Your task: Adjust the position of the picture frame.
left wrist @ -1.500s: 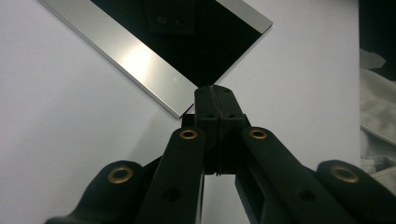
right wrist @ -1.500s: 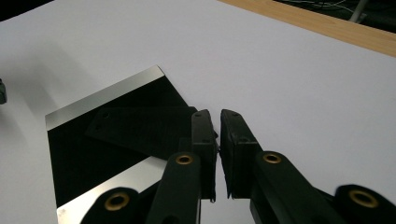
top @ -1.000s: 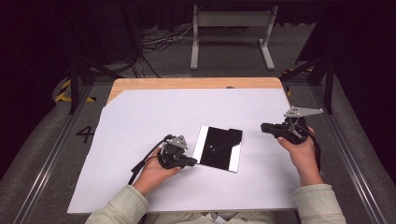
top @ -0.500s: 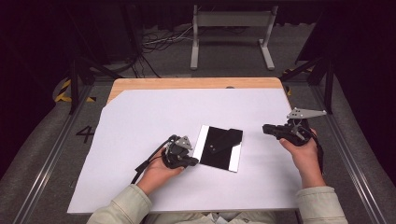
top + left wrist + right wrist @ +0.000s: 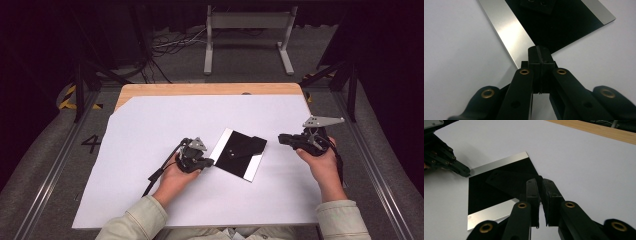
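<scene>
A square black plate (image 5: pixel 235 159) with a silvery strip along two opposite edges lies on the white sheet, and a smaller black piece with holes (image 5: pixel 248 144) rests on it. My left gripper (image 5: pixel 211 161) lies low at the plate's left corner. Its jaws are shut with nothing between them, and the tip (image 5: pixel 539 48) touches the silvery strip (image 5: pixel 510 27). My right gripper (image 5: pixel 281 139) hovers to the right of the plate, jaws together but for a thin slit (image 5: pixel 540 182), empty. In the right gripper view the plate (image 5: pixel 486 196) and the left gripper (image 5: pixel 465 172) lie beyond.
The white sheet (image 5: pixel 150 130) covers a wooden table, with bare wood (image 5: pixel 200 89) along the far edge. A metal stand (image 5: pixel 247 30) and cables are on the floor beyond. Rails run along both sides of the table.
The left hand has crept slightly forward against the plate's left corner. The right hand and the plate have stayed about where they were.
</scene>
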`<state>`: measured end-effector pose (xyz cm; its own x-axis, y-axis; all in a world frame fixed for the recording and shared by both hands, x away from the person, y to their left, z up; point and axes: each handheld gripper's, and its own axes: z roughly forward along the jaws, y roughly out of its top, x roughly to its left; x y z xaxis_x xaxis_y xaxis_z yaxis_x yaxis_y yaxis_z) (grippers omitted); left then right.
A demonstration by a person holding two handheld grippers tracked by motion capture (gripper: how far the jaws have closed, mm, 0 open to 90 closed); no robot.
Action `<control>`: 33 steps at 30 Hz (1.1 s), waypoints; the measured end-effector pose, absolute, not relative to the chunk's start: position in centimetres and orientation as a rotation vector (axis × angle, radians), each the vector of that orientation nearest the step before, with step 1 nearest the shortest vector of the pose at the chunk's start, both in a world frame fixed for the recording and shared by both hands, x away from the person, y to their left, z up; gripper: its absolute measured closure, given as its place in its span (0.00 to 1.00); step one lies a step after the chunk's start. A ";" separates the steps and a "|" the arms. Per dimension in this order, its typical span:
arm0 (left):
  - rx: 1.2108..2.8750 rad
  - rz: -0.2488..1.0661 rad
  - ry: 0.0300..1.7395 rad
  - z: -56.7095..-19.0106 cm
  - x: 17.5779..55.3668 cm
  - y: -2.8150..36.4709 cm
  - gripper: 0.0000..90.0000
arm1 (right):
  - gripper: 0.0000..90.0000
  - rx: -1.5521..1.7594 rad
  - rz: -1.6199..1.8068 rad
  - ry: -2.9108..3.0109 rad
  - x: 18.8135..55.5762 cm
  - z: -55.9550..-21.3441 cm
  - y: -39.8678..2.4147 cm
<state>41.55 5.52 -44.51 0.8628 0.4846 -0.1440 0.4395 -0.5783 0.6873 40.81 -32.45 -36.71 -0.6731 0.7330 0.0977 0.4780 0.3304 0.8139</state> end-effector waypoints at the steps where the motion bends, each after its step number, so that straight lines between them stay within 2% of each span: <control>1: 2.267 0.082 0.670 -44.5 41.6 5.4 1.00 | 0.93 1.090 1.261 2.315 40.9 -36.8 -32.4; 6: 2.255 0.121 0.687 -44.5 41.5 5.5 1.00 | 0.93 1.089 1.226 2.334 41.4 -37.1 -31.8; 9: 2.180 0.090 0.665 -43.9 41.3 6.5 1.00 | 0.93 1.079 1.206 2.344 41.7 -37.3 -31.5; 12: 2.133 0.129 0.644 -42.9 40.9 7.7 1.00 | 0.94 1.079 1.175 2.357 42.3 -37.6 -30.9; 18: 2.143 0.173 0.651 -42.3 39.9 9.6 1.00 | 0.99 1.047 1.110 2.379 43.9 -38.6 -30.0; 33: 2.138 0.211 0.718 -42.3 38.5 12.6 0.99 | 1.00 1.046 0.992 2.411 47.0 -41.7 -29.9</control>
